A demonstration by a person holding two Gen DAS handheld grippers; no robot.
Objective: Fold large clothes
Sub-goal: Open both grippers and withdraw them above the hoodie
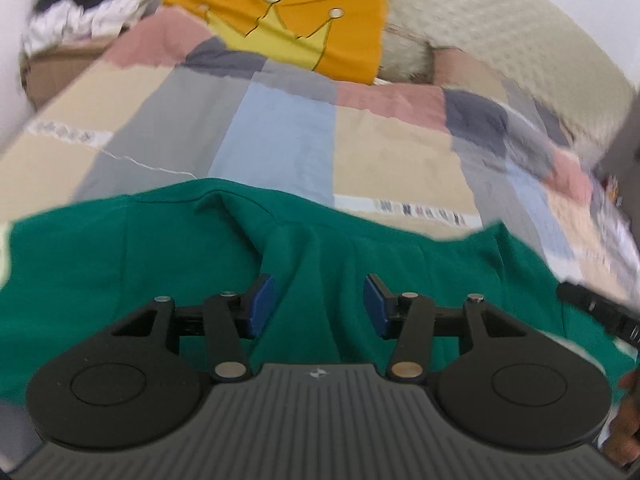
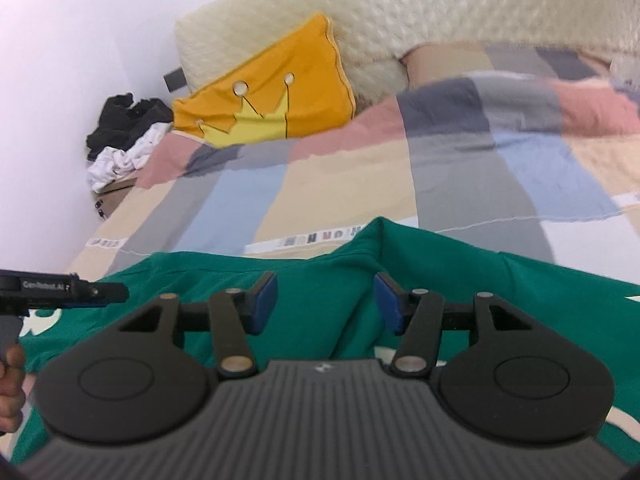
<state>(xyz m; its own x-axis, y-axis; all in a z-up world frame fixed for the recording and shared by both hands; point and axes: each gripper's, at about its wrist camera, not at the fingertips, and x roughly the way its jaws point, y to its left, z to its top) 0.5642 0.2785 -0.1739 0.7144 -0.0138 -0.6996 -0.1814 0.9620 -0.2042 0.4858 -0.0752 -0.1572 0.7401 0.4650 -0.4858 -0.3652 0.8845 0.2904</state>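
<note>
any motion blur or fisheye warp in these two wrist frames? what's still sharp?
Left wrist: bedspread smeared, worst toward the right edge; the left tool is crisp. Right wrist: orange pillow and far bedding soft, right tool sharp. Both views bow the bed's edges; lighting is flat, no glare.

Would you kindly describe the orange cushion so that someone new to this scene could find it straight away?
Start at the bed with the patchwork bedspread of tan, grey, blue and pink blocks, and look to its far end, where a cream quilted headboard rises. The orange cushion leans there, beside a heap of black and white clothes. It alone is bright orange, with a yellow crown drawn on it.
</note>
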